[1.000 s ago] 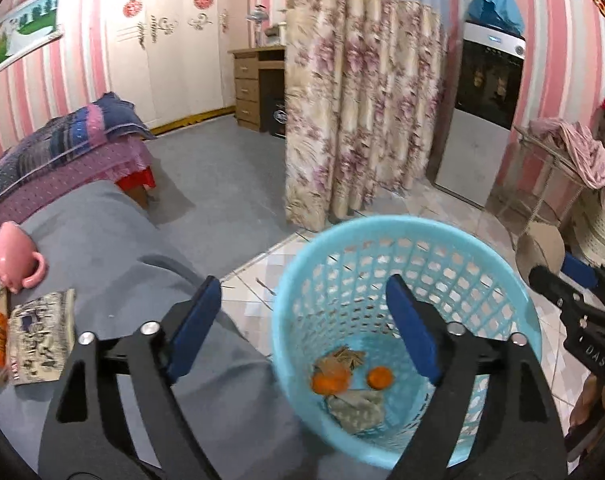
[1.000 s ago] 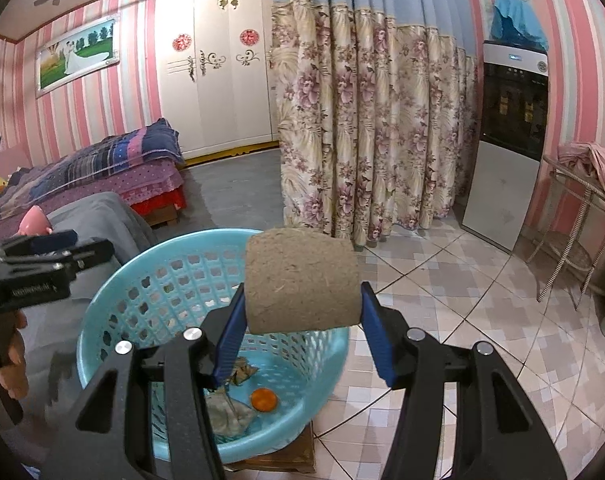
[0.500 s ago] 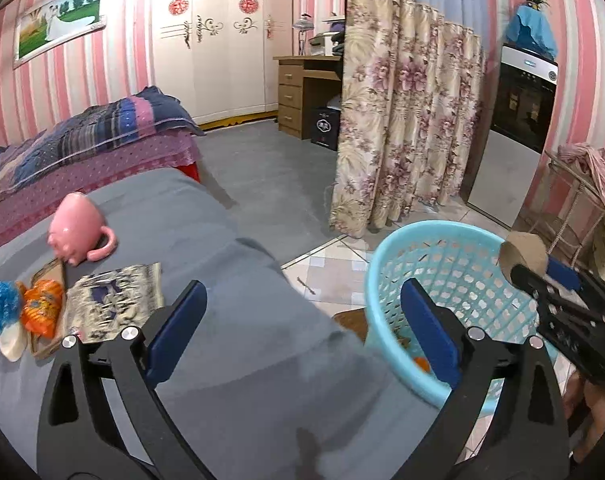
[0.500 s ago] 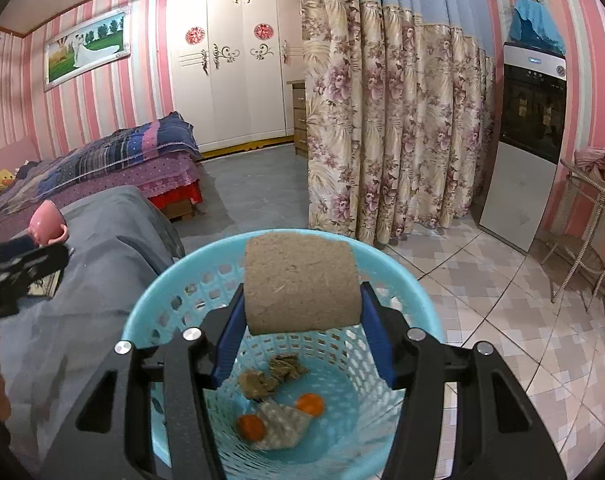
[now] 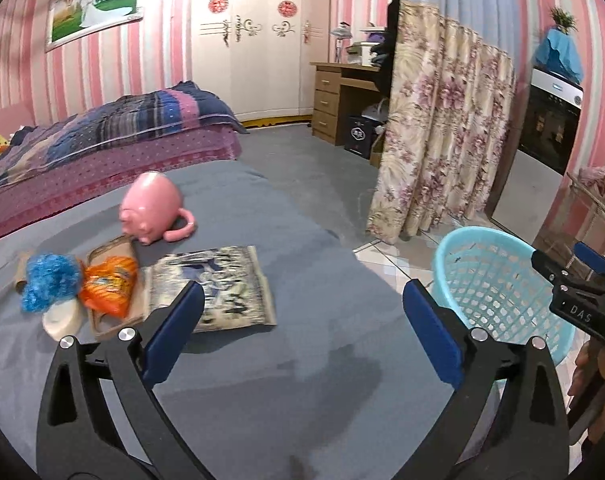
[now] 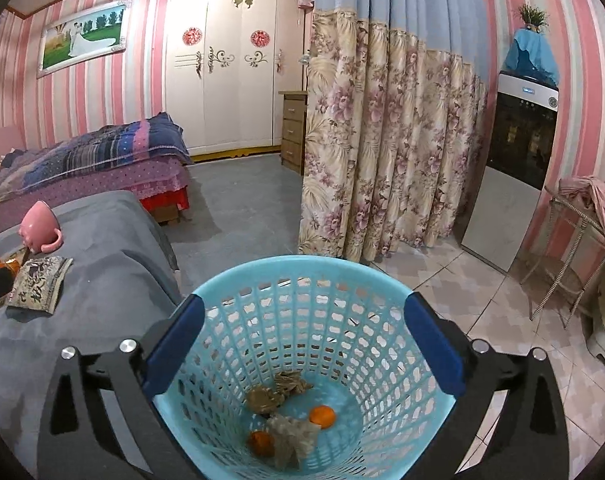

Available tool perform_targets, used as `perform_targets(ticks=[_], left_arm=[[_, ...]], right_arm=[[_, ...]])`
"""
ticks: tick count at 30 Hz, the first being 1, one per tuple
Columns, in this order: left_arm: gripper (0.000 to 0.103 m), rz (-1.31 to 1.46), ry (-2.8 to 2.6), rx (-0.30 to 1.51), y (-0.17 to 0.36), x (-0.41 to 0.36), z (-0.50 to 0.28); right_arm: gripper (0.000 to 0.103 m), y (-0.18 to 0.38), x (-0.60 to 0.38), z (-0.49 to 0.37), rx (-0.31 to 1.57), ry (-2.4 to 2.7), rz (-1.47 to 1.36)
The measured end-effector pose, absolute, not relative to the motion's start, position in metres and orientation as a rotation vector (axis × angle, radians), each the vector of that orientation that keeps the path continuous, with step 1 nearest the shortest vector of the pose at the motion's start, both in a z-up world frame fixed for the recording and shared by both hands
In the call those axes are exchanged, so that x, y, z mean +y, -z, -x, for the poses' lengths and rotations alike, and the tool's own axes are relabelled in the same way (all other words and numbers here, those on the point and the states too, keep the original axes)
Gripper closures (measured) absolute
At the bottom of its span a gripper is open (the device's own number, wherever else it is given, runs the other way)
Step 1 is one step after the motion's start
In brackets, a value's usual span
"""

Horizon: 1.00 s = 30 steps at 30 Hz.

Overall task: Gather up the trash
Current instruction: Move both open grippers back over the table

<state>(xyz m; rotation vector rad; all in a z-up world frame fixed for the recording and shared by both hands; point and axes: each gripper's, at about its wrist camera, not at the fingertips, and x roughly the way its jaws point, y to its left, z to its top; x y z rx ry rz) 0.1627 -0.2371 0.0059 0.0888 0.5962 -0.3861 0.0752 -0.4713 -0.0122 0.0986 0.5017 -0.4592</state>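
Now the right gripper [image 6: 302,340] hovers over the blue basket [image 6: 238,280], its jaws having just sprung wide and empty (scraps lie inside). The left gripper [image 5: 302,322], also wide, faces the orange wrapper [image 5: 110,286] at ten o'clock.

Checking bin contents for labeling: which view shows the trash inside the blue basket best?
Right wrist. It looks down into the blue basket, so the orange pieces and crumpled scraps on its floor are clear. The left wrist view shows only the basket's rim and mesh wall at the right; its contents are hidden.
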Motion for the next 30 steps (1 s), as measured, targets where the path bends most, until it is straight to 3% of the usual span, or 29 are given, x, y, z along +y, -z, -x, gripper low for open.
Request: perform_targets(ticks=[12, 30], left_arm=[[0.006, -0.084, 0.323, 0.57, -0.024, -0.183, -0.162], [0.006, -0.079, 0.164, 0.643, 0.007, -0.083, -0.193]], right_arm=[[0.005, -0.005, -0.429, -0.086, 0.495, 0.396, -0.094], [0.005, -0.009, -0.339, -0.144, 0.517, 0.249, -0.108]])
